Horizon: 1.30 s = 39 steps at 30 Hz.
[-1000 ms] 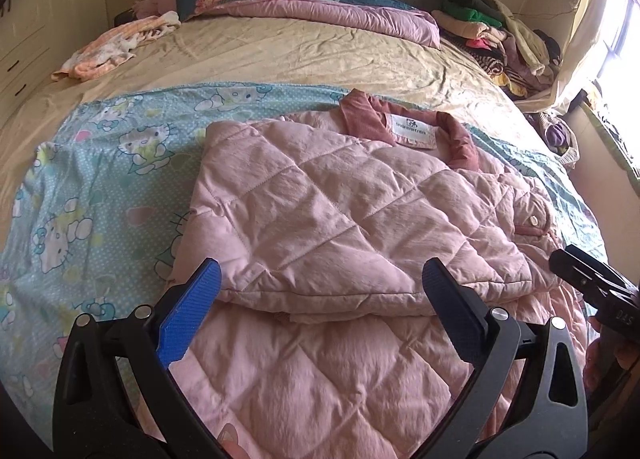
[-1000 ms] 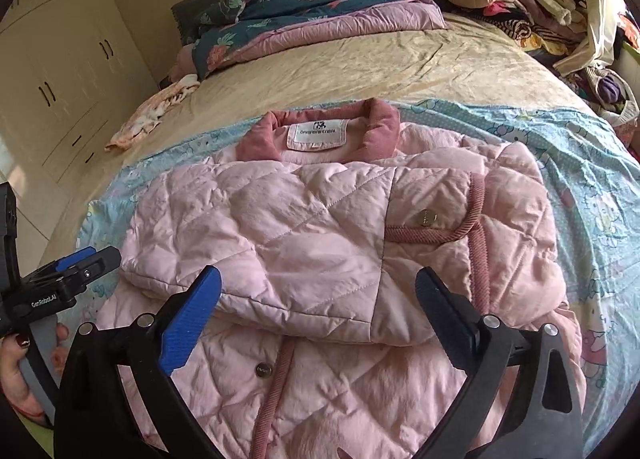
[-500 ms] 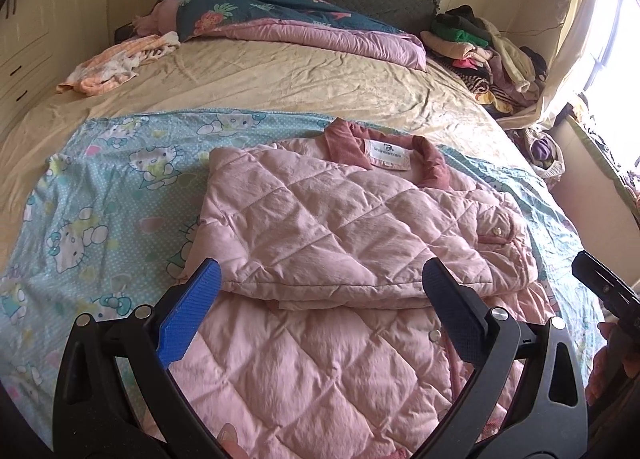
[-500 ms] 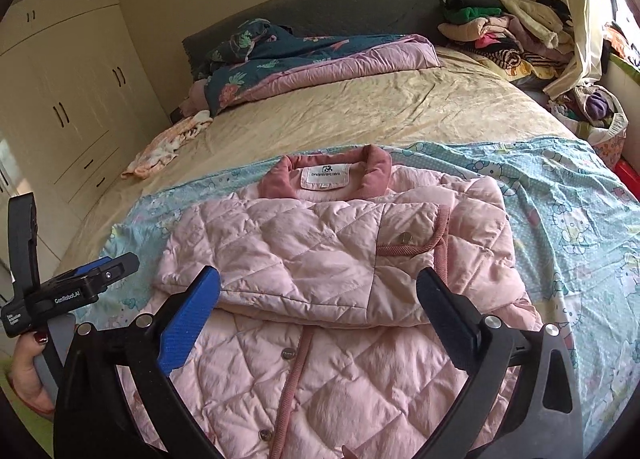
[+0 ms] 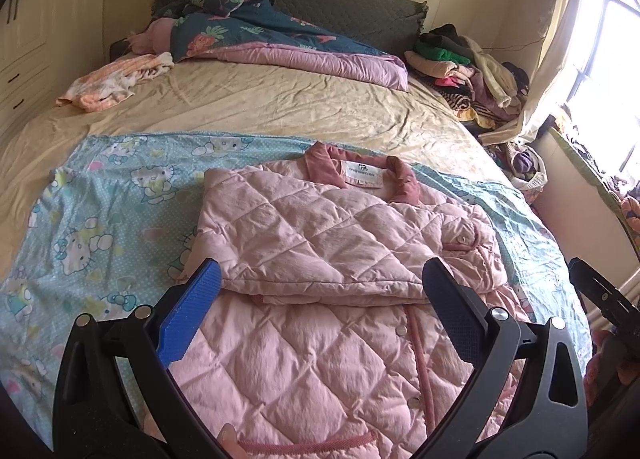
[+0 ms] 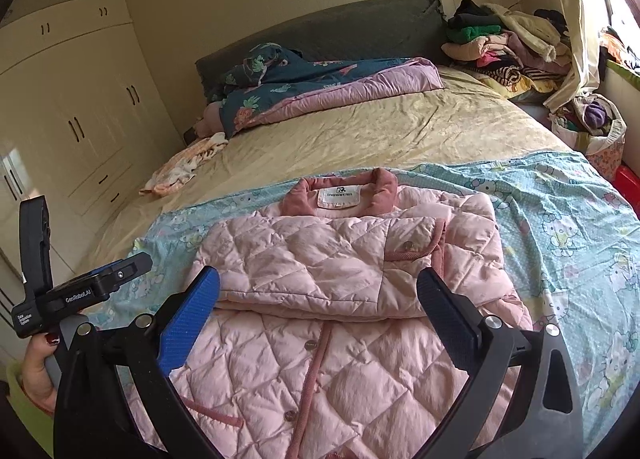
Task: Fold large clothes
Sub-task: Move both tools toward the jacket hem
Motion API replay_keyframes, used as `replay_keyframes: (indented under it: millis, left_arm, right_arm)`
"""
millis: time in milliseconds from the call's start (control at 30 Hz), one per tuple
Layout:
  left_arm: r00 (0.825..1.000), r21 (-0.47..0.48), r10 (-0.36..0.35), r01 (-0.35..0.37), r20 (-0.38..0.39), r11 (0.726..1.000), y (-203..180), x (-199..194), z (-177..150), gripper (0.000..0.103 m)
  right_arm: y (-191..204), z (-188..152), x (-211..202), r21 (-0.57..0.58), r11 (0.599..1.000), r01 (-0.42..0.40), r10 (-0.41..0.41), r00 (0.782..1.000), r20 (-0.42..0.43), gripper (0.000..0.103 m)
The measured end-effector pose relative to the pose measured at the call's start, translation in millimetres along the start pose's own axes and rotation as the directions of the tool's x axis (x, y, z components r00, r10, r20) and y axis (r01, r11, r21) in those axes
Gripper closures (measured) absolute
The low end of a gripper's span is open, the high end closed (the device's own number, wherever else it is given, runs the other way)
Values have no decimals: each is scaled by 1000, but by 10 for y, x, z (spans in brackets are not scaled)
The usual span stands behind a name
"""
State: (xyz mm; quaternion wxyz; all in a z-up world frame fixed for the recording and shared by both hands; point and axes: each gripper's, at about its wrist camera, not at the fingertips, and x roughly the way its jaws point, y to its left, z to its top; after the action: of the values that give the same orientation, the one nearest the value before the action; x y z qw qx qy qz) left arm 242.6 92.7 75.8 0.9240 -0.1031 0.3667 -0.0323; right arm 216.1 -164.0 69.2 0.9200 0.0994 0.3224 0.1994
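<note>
Both grippers are pulling back and rising from the pink quilted jacket with the darker pink collar (image 5: 328, 243), so that more of the bed and room is showing in each view than a second ago, while the garment itself is staying where it was. The left gripper (image 5: 320, 295) is hovering over the jacket's near hem with its blue and black fingers spread wide and nothing between them; the right gripper (image 6: 318, 295) is likewise hanging wide open and empty above the buttoned front. The jacket is lying collar-away on a light blue cartoon-cat printed sheet (image 5: 108, 203), its sleeves folded across the chest into a thick band, with the lower half lying flat toward the cameras. In the right wrist view a hand (image 6: 38, 375) is gripping the left tool's handle at the frame's left edge. Beyond the sheet, a wrinkled beige bedspread (image 5: 280, 107) is stretching to a teal floral quilt (image 5: 248, 27) and a heap of mixed clothes (image 6: 504, 43).
</note>
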Motion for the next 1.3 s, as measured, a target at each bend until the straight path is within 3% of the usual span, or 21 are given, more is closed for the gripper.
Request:
replay_keyframes:
  millis: [767, 1300]
  left_arm:
    - [996, 57, -14, 9, 87, 998, -172, -637, -215, 9]
    - [997, 74, -14, 9, 75, 997, -223, -760, -609, 9]
  right_arm:
    - [98, -167, -729, -18, 1000, 16, -14, 996, 89, 4]
    - [65, -492, -1109, -29, 999, 26, -23, 995, 98, 4]
